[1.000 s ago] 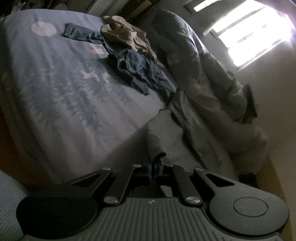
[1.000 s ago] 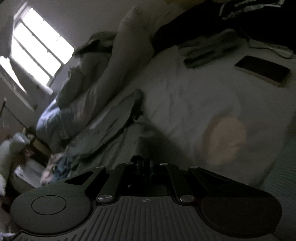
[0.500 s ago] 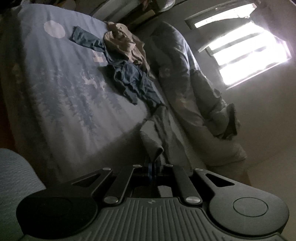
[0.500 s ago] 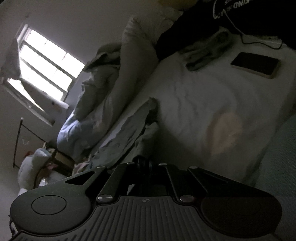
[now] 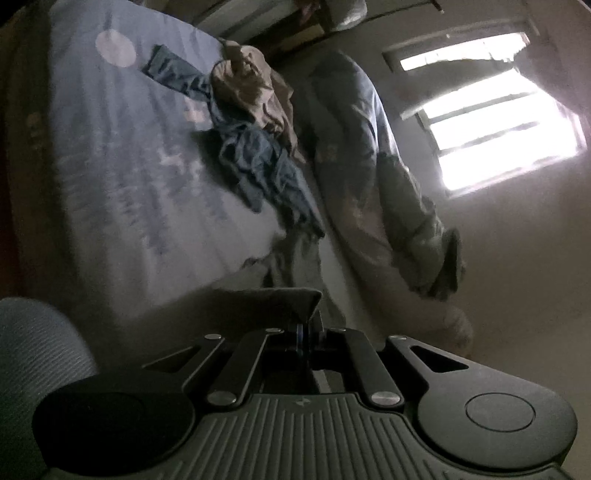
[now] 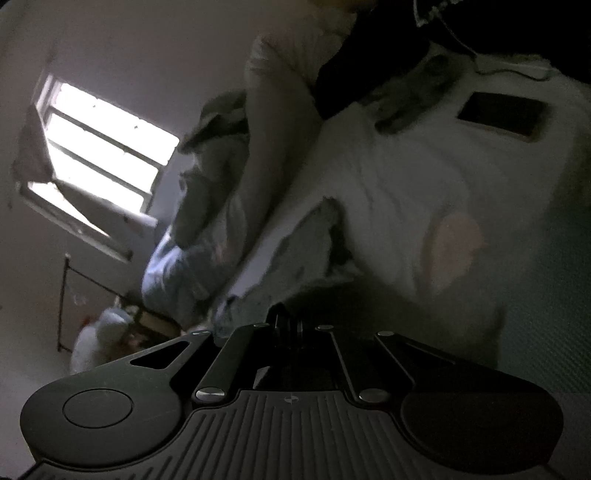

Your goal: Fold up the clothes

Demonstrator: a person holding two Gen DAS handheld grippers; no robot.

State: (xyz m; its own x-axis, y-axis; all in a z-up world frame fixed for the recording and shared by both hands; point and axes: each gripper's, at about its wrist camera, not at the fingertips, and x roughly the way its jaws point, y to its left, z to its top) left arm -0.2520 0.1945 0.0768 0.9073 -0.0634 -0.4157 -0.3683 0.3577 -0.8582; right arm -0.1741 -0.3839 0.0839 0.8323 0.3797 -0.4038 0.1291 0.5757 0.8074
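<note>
A grey garment (image 5: 291, 266), limp and creased, hangs stretched above the bed (image 5: 110, 177) near its front edge, the left gripper (image 5: 308, 328) and right gripper (image 6: 286, 325) each clamped on a corner.

No writing, label, brand or number could be read anywhere I looked. White lettering showed on the dark garment (image 6: 480, 22) at the upper right corner of the right wrist view, cut off by the edge and too blurred to make out. Each gripper body carried only a small round mark at its middle, not a readable sign. The bedcover (image 5: 110, 177) bore printed shapes, a pale disc and tree forms, but no words.
</note>
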